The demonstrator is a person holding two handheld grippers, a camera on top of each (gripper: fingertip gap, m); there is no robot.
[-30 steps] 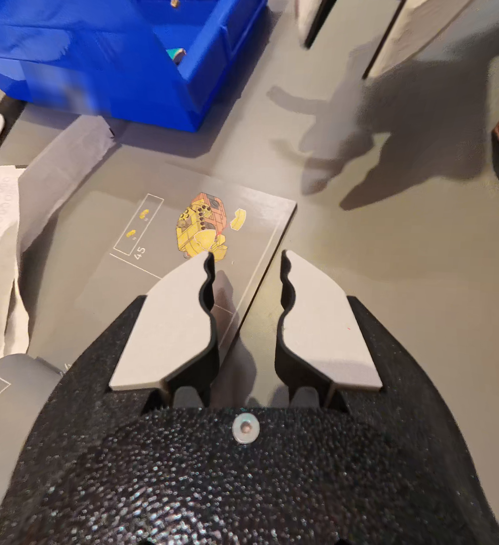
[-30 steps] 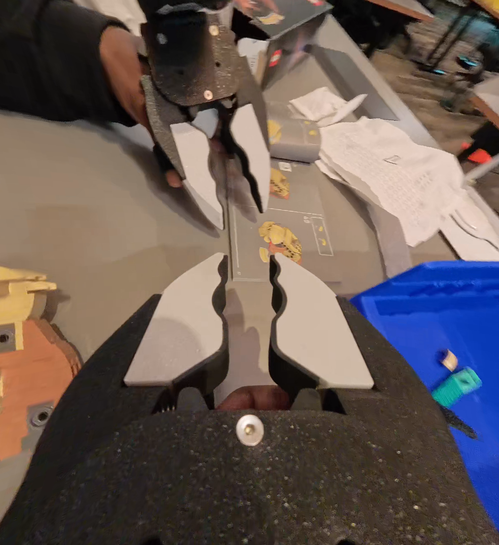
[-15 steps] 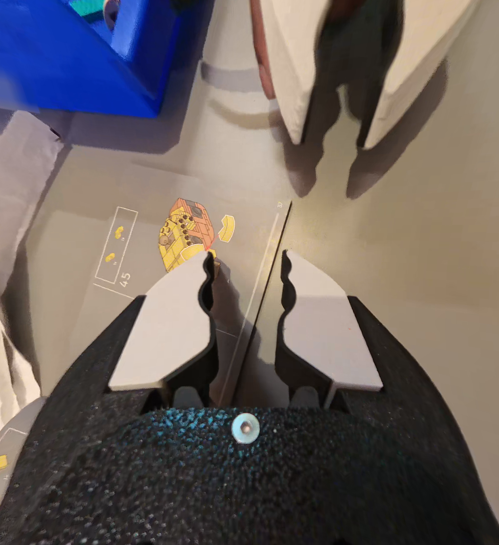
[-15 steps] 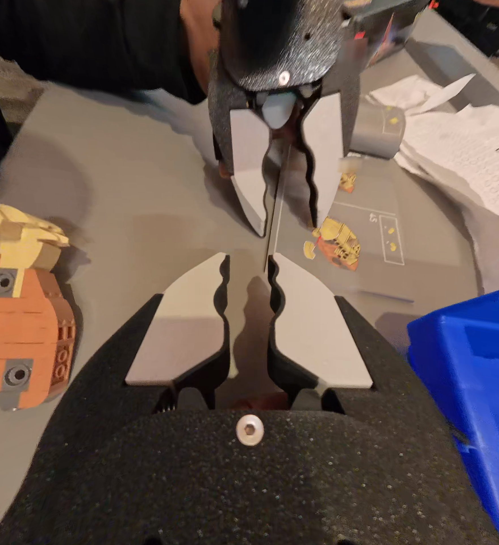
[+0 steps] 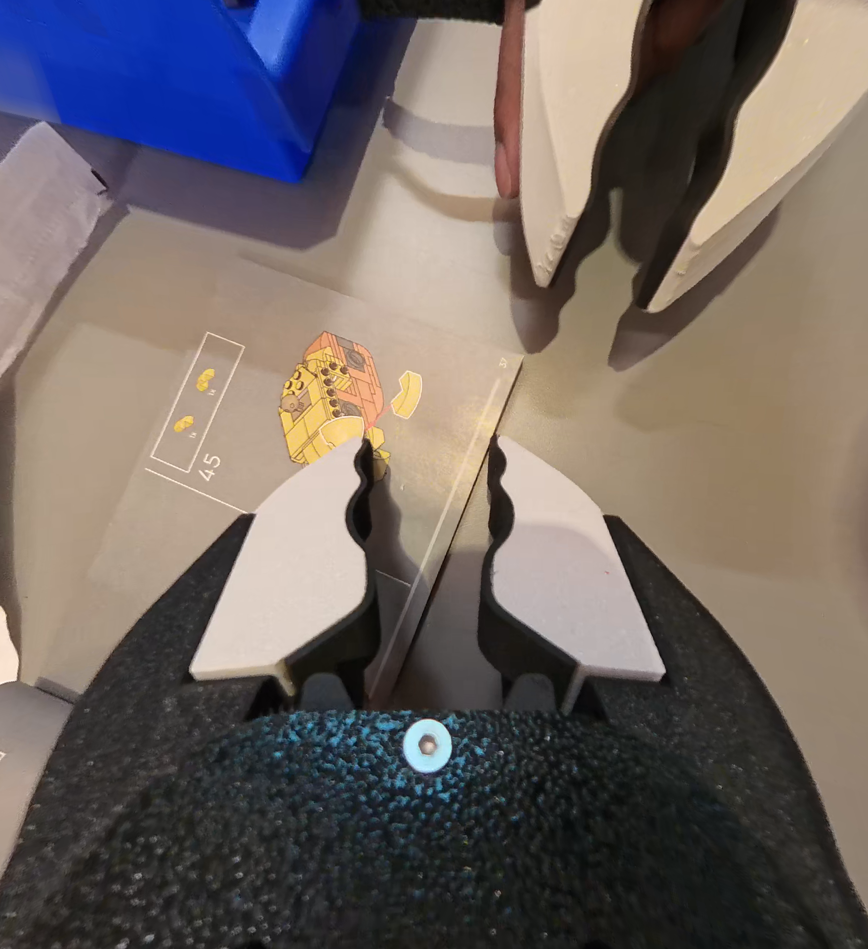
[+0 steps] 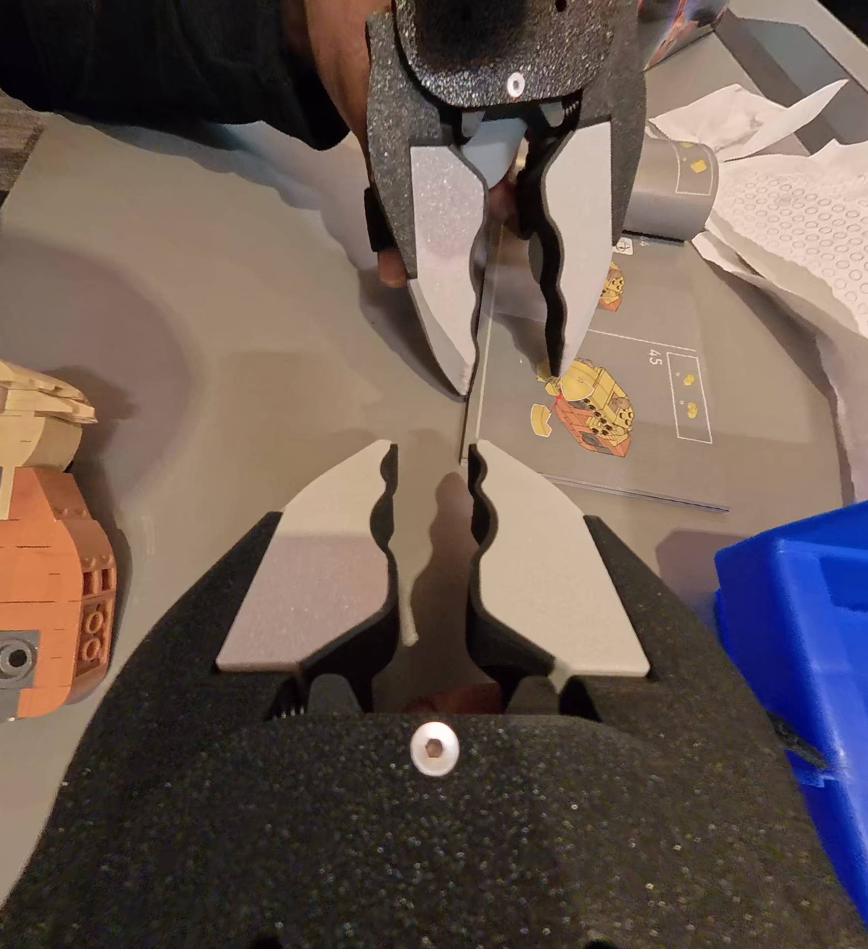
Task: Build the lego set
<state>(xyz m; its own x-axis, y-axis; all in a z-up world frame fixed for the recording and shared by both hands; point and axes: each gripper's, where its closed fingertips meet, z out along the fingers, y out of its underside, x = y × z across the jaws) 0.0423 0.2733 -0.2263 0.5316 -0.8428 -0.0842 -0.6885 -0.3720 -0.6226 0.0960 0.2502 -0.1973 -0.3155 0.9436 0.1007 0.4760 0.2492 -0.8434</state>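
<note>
1. Straddling the booklet (image 5: 319, 513) edge on the table (image 5: 678, 462), the left gripper (image 5: 426, 447) stands released, pads apart from the page.
2. Right gripper (image 6: 431, 452) released, bare, facing it just off the booklet's corner.
3. Brick model (image 6: 26, 590) and blue bin (image 6: 822, 642) flank them.

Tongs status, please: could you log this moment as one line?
left tongs: open, straddling booklet edge | right tongs: open, empty, at booklet corner | brick model: untouched | blue bin: beside

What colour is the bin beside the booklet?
Blue bin; it shows best in the right wrist view.

Hobby/work table (image 6: 165, 318): brick model (image 6: 26, 590), parts bin (image 6: 822, 642).
</note>
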